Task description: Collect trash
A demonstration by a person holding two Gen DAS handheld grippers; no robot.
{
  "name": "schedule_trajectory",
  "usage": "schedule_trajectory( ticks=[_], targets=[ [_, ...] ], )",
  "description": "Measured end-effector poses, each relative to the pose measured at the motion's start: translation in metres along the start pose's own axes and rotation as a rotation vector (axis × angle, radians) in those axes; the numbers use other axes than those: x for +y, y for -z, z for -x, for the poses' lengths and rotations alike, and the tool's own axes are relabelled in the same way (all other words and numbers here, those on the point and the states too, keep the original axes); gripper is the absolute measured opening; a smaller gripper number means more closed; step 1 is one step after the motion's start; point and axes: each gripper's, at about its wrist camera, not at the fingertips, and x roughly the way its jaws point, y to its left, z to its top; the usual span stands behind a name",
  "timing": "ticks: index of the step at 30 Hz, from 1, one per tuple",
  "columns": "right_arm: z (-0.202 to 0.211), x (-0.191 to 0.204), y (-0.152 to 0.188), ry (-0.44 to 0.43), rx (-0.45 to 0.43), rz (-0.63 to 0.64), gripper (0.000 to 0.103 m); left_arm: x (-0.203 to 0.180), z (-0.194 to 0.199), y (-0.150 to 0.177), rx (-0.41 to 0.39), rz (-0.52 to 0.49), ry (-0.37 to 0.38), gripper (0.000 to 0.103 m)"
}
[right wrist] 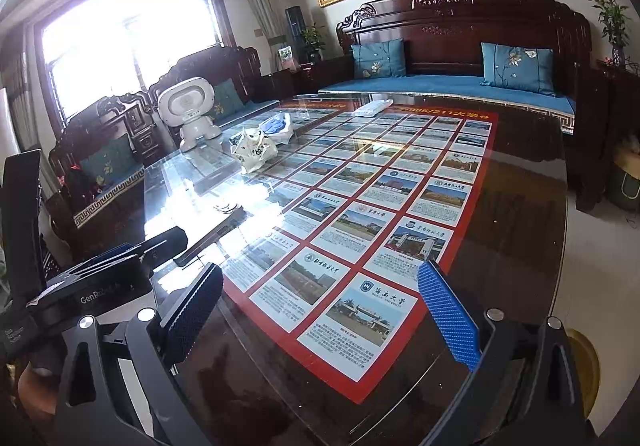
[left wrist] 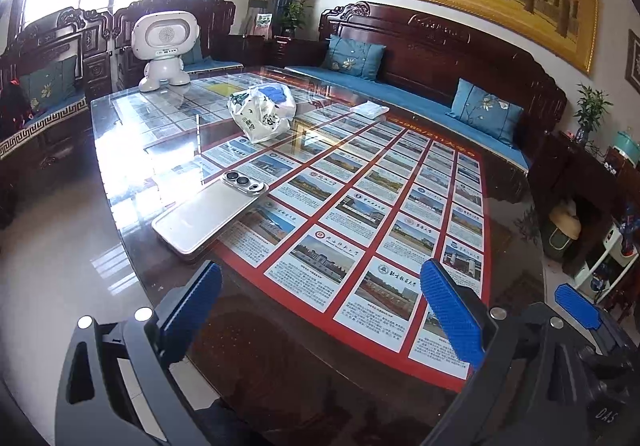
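A crumpled white plastic bag (left wrist: 260,114) with green print lies on the glass table top, with blue stuff (left wrist: 278,93) behind it; both show in the right wrist view as the bag (right wrist: 256,150) and the blue stuff (right wrist: 276,125). A flat white packet (left wrist: 370,109) lies at the far side, also in the right wrist view (right wrist: 372,108). My left gripper (left wrist: 320,310) is open and empty above the near table edge. My right gripper (right wrist: 320,314) is open and empty, to the right of the left one; one of its fingers (left wrist: 578,300) shows at the left view's edge.
A phone (left wrist: 208,214) lies face down near the left edge of the glass table (left wrist: 168,126). A white toy robot (left wrist: 164,46) stands at the far left corner. Dark wooden sofas with blue cushions (left wrist: 484,106) surround the table. A poster of picture cards lies under the glass.
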Motion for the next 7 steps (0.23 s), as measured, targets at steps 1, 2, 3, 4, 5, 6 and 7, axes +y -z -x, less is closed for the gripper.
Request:
schedule_trajectory(
  ticks=[1,2,3,4,5,6,7],
  targets=[
    [-0.001,0.0,0.0,0.002,0.003,0.003,0.095,-0.002,-0.001,0.0,0.005,-0.008,-0.009,0.099],
    [-0.002,0.0,0.001,0.005,0.003,0.005,0.095,-0.003,-0.003,-0.001,0.006,-0.012,-0.012,0.099],
    [-0.003,-0.001,0.0,0.008,0.003,0.005,0.095,-0.004,-0.004,-0.001,0.008,-0.019,-0.004,0.099],
    [-0.004,-0.002,0.0,0.01,0.003,0.003,0.095,-0.006,-0.007,-0.002,0.014,-0.025,-0.001,0.099],
    [-0.006,-0.003,0.0,0.012,0.004,0.001,0.095,-0.007,-0.01,-0.002,0.022,-0.03,0.0,0.099],
    [-0.007,-0.004,-0.001,0.013,0.005,-0.002,0.095,-0.009,-0.013,-0.002,0.028,-0.034,-0.004,0.099],
    [-0.007,-0.004,-0.001,0.013,0.005,-0.002,0.095,-0.01,-0.016,-0.003,0.032,-0.036,-0.006,0.099]
  ],
)
